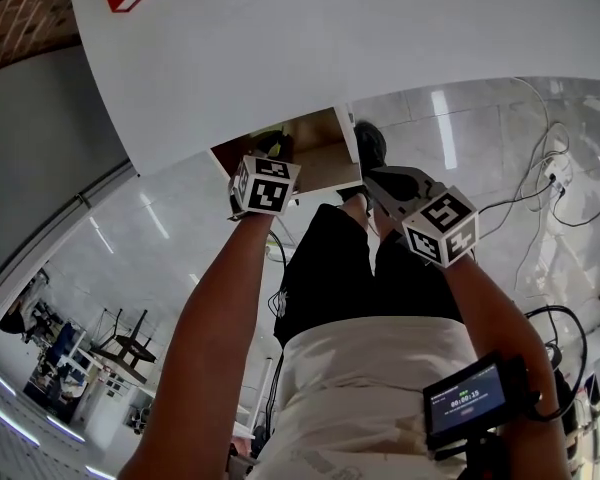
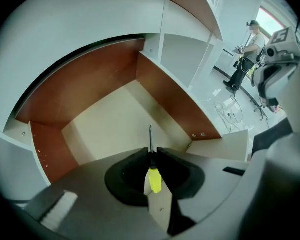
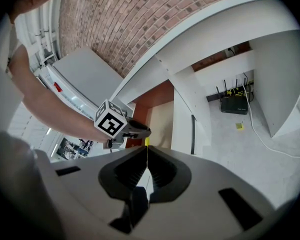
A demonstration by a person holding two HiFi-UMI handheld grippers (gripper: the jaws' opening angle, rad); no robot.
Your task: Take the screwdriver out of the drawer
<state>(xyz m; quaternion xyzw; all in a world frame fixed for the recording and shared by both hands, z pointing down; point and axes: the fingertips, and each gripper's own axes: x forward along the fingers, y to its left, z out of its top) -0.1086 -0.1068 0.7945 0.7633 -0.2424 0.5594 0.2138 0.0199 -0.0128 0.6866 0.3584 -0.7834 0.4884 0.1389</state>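
The screwdriver (image 2: 154, 180) sat clamped between the pads of the left tongs (image 2: 151, 153); its yellow handle lay back in the throat, and its thin shaft poked out past the tips toward the pale floor of the open drawer (image 2: 110, 126), above that floor and touching nothing. The grip fell about where handle met shaft, so the tool looked liable to pivot. To do the lift well, I judged, the squeeze should be held steady; the tongs should rise straight until the tip cleared the brown side walls, and only then swing out from under the white table (image 1: 330, 38). The right tongs (image 3: 146, 153) were closed together on nothing, off to the side near the drawer's front; they seemed best left clear of the path.

From the head view, the table edge and a marker cube hid most of the drawer, and the screwdriver showed only as a fleck of yellow; the shape of its tip could not be made out in any view; the body of the left tongs covered the drawer's near part, so whether anything else lay there I could not tell.
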